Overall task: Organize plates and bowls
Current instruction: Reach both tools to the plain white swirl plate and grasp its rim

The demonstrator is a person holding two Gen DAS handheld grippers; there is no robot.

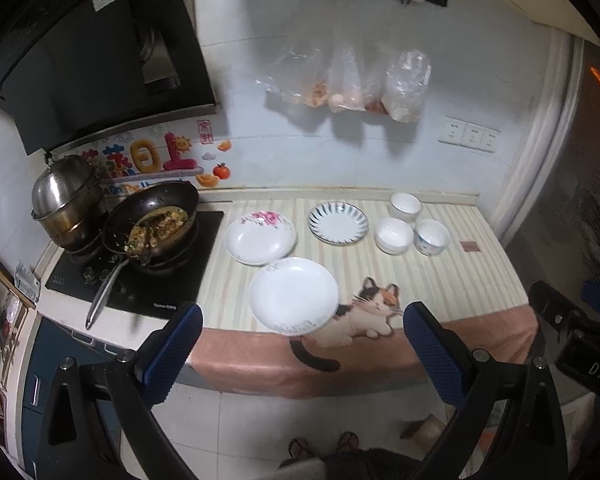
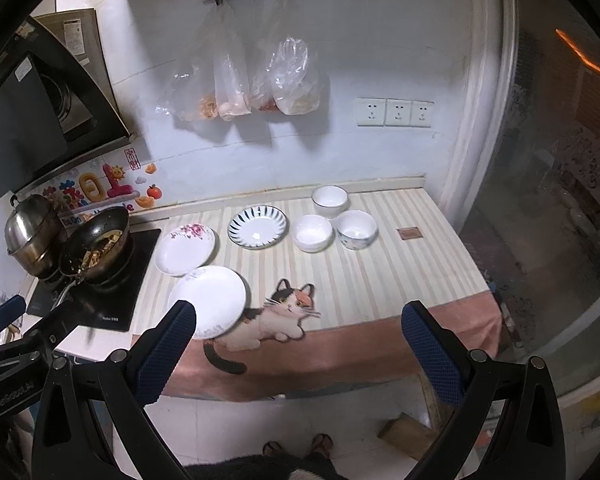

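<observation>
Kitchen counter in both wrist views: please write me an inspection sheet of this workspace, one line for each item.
Surface: counter covered by a striped cloth with a cat picture.
Job's things: three plates, plain white plate nearest the front edge, pink-flower plate, blue-striped plate; three bowls grouped to their right. None stacked.
Clutter: small brown square on the cloth.
Grippers: left gripper and right gripper both open, holding nothing, in front of the counter.
Cables: nothing seen.
Surroundings: wok with food and steel pot on the stove, range hood above, plastic bags hanging on the wall, wall sockets.
</observation>
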